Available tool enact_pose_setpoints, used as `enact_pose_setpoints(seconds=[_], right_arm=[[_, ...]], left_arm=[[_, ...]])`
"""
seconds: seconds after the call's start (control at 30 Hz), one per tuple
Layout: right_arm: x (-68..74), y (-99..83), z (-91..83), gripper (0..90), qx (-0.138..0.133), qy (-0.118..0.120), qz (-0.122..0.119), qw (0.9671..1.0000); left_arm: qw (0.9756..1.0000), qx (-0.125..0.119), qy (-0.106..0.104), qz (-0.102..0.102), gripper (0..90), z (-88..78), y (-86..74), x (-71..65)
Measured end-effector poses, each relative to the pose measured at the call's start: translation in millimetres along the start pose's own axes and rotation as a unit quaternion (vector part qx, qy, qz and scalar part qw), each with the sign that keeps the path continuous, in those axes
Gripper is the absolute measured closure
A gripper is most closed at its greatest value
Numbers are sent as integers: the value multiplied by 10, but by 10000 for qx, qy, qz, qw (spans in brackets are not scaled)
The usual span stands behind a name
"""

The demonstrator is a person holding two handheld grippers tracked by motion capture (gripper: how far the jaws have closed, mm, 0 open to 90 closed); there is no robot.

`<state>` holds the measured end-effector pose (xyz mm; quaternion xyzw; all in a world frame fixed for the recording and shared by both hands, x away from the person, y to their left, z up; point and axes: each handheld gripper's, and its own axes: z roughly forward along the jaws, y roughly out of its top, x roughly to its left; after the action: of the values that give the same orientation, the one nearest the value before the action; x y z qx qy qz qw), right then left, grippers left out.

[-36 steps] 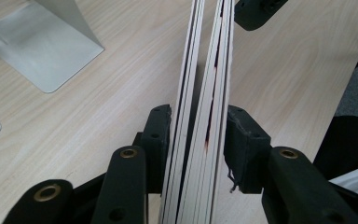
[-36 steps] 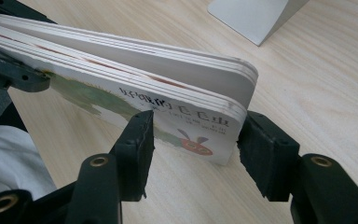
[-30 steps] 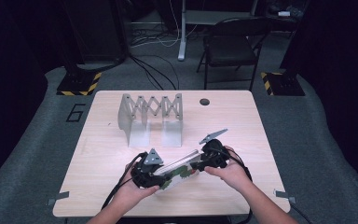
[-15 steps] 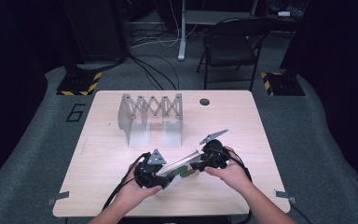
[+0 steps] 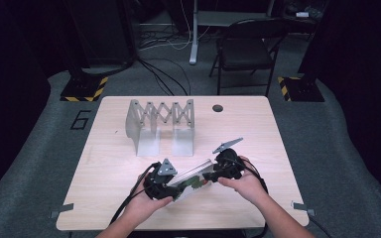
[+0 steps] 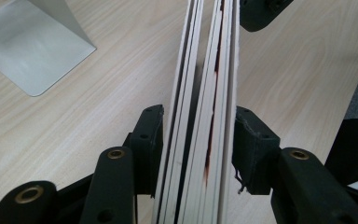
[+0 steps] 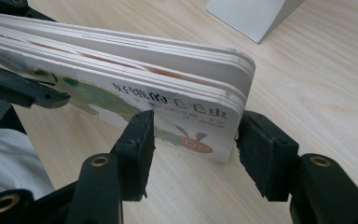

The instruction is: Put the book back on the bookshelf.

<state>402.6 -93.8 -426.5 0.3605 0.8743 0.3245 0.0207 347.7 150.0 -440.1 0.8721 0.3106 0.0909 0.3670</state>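
Observation:
A thick board book with a green caterpillar on its cover is held between my two grippers near the table's front edge. In the left gripper view, my left gripper is shut across the book's thickness, with the pages seen edge-on and slightly splayed. My left gripper has the book's left end in the high view. In the right gripper view, my right gripper is shut on the spine-end corner of the book, one pad on the cover and the other at the edge. My right gripper holds the right end.
A grey metal accordion book rack stands at the middle of the wooden table, behind the book. One of its feet lies close by on the left. A round cable hole is at the back. A chair stands beyond the table.

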Motion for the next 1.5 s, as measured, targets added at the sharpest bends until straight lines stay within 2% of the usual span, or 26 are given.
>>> enact_pose_setpoints(seconds=[0.1,0.27,0.4,0.67,0.8,0.93,1.07,1.23,1.3,1.5], right_arm=[[7,-7,5,465,35,18,64,10000],[-2,-11,10,465,8,36,37,10000],[-16,-16,19,465,-29,9,-30,10000],[-17,-22,26,464,17,20,-8,10000],[-19,-19,28,464,18,22,0,10000],[-13,-16,35,464,-6,5,45,10000],[-21,-19,32,466,-3,26,42,10000],[-36,-18,37,467,23,37,39,10000],[-40,-17,41,467,5,38,42,10000],[-41,-18,40,465,27,50,42,10000]], left_arm=[[10000,38,11,31,586,16,-5,2],[9999,72,65,63,611,31,3,-14],[9999,70,15,76,655,33,11,-21],[9997,187,-36,139,666,36,41,-1],[9998,157,-18,140,679,46,41,1],[9995,215,-109,225,705,35,44,9],[9993,202,-65,308,726,37,42,-2],[9989,223,-87,406,748,35,43,-4],[9987,237,-155,423,751,37,46,-9],[9979,319,-130,547,758,34,61,-25]])
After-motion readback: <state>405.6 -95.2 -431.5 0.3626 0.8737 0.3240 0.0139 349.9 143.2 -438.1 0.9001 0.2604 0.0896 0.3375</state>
